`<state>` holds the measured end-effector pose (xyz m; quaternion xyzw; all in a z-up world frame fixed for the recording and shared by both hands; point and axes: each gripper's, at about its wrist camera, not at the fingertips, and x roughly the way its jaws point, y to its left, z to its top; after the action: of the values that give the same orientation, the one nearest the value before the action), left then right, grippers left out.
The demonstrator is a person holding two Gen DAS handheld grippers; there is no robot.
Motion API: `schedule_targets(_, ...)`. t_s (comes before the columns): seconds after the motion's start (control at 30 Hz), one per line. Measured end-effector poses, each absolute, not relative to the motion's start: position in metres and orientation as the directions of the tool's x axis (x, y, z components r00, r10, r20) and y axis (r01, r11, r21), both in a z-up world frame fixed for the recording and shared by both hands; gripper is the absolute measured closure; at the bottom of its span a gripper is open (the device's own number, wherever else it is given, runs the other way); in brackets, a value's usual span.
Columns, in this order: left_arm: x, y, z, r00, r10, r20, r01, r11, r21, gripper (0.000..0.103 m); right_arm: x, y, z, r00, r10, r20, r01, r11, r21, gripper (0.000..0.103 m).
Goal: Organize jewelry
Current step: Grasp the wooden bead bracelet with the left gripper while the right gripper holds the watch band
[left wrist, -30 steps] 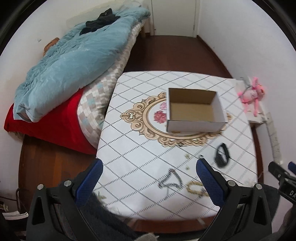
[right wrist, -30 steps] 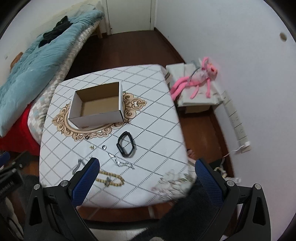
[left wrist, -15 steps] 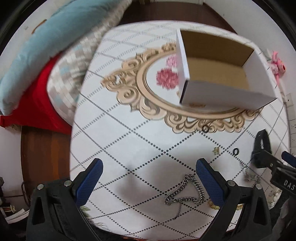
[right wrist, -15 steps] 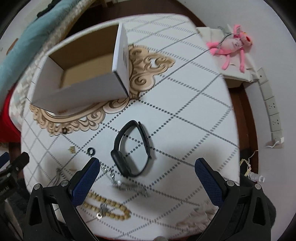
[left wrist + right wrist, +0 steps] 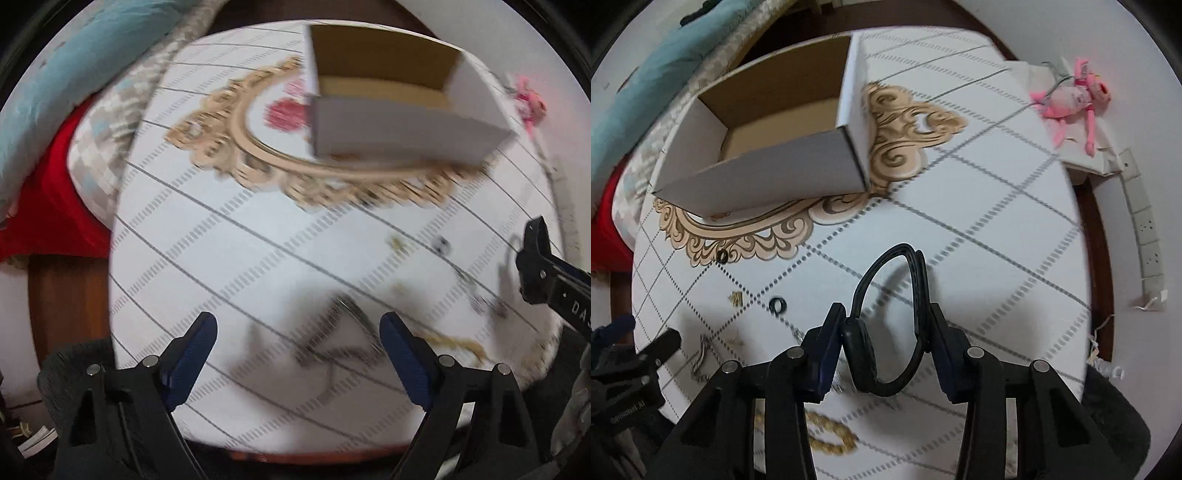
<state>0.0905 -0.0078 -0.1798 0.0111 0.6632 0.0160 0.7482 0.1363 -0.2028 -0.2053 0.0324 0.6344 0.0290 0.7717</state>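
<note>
An open white cardboard box (image 5: 399, 96) (image 5: 768, 155) stands on the patterned table. A silver chain (image 5: 332, 343) lies on the cloth between my left gripper's (image 5: 297, 336) open fingers. My right gripper (image 5: 886, 321) has closed its fingers against both sides of a black wristband (image 5: 886, 332). Two small black rings (image 5: 777, 305), a gold earring (image 5: 736, 298), a silver chain (image 5: 701, 354) and a gold bead bracelet (image 5: 827, 435) lie to its left.
The table (image 5: 997, 229) has a white diamond-pattern cloth with a gold ornament. A bed with blue and red bedding (image 5: 55, 110) stands on the left. A pink plush toy (image 5: 1075, 99) lies on a low shelf on the right, by a wall power strip (image 5: 1148, 236).
Both grippers have come down towards the table. My right gripper has narrowed from wide open onto the black wristband. My left gripper has moved over the silver chain, staying open.
</note>
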Motion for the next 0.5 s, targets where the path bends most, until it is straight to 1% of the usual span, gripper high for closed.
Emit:
schedule_targets(0.07,0.075,-0.021,-0.182,0.091,0.000,-0.996,-0.006,1.000,0.000,0.014,0.117,-0.214,-0.197,0.205,0.085,-0.975,0.023,0.996,0.091,0.057)
schedule_targets(0.13,0.064,-0.034,-0.187,0.064,-0.028,-0.998,0.005,1.000,-0.028,0.029,0.101,-0.225,-0.188,0.213,0.074,-0.974,0.043,0.995,0.085,0.057)
schedule_targets(0.2,0.056,-0.046,-0.194,0.035,-0.034,-0.999,0.020,0.999,-0.034,0.032,0.088,-0.238,-0.185,0.219,0.062,-0.974,0.066,0.995,0.078,0.057)
schedule_targets(0.23,0.054,-0.052,-0.198,0.022,-0.043,-0.999,0.027,0.999,-0.043,0.039,0.082,-0.243,-0.186,0.219,0.059,-0.974,0.082,0.994,0.079,0.057)
schedule_targets(0.3,0.051,-0.060,-0.204,0.009,-0.053,-0.999,0.029,0.998,-0.053,0.047,0.078,-0.254,-0.193,0.215,0.057,-0.975,0.108,0.991,0.082,0.057)
schedule_targets(0.5,0.056,-0.075,-0.210,-0.002,-0.082,-0.997,-0.015,0.997,-0.082,0.047,0.068,-0.273,-0.205,0.206,0.051,-0.977,0.145,0.986,0.082,0.057)
